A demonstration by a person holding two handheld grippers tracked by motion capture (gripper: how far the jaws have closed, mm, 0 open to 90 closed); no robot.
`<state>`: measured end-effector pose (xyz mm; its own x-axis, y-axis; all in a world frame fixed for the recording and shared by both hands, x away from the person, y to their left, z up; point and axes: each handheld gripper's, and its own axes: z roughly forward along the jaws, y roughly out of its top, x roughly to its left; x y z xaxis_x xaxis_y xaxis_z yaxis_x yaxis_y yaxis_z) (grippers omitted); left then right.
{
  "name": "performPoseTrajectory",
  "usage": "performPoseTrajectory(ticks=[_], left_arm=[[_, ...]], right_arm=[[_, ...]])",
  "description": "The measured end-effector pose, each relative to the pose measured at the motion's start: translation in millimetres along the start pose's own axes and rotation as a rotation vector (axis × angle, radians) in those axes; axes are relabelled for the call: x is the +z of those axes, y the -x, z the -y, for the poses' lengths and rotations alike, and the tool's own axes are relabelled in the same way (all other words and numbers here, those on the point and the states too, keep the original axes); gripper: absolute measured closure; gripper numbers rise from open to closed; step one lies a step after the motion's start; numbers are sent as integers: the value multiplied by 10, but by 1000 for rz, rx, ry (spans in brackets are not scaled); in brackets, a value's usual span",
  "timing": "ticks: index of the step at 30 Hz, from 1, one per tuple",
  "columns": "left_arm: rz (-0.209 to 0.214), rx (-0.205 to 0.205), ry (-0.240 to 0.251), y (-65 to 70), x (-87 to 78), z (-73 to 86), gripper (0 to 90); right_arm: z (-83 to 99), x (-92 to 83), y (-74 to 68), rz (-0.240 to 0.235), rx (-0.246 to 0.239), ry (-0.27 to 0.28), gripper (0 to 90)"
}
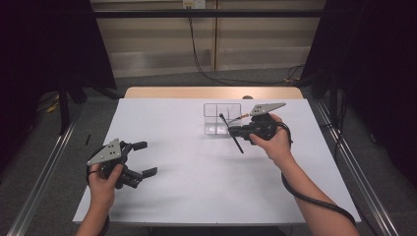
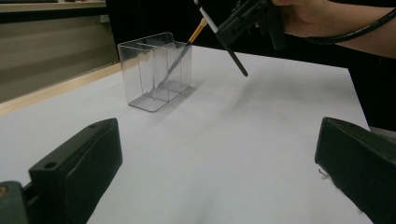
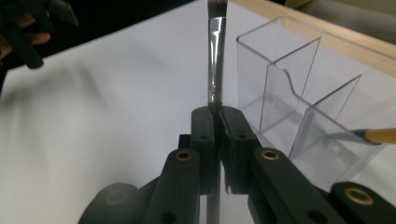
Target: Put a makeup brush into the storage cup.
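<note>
Clear divided holder (image 1: 222,118) contains 1 brush (image 2: 187,46).

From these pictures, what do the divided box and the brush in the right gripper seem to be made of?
The divided box looks like clear, glossy hard plastic: the table shows through its walls, and its edges catch light. The brush clamped in the right gripper has a shiny, probably metal ferrule, dark bristles, and a black handle whose material I cannot tell.

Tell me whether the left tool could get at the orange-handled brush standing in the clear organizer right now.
Probably yes. The left tool is open and holds nothing, with bare table between it and the clear organizer. The orange-handled brush sticks out above the rim, though the right tool, holding a black brush, hovers close by.
</note>
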<state>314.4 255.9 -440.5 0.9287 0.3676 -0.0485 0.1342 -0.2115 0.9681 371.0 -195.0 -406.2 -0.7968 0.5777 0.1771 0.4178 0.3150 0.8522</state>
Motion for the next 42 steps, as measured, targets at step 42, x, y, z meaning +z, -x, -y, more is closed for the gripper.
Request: performPoseTrajectory(ticks=[42], left_arm=[[-4, 0, 8, -4, -26, 0, 7]], right_arm=[[-4, -176, 13, 77, 21, 445, 846]])
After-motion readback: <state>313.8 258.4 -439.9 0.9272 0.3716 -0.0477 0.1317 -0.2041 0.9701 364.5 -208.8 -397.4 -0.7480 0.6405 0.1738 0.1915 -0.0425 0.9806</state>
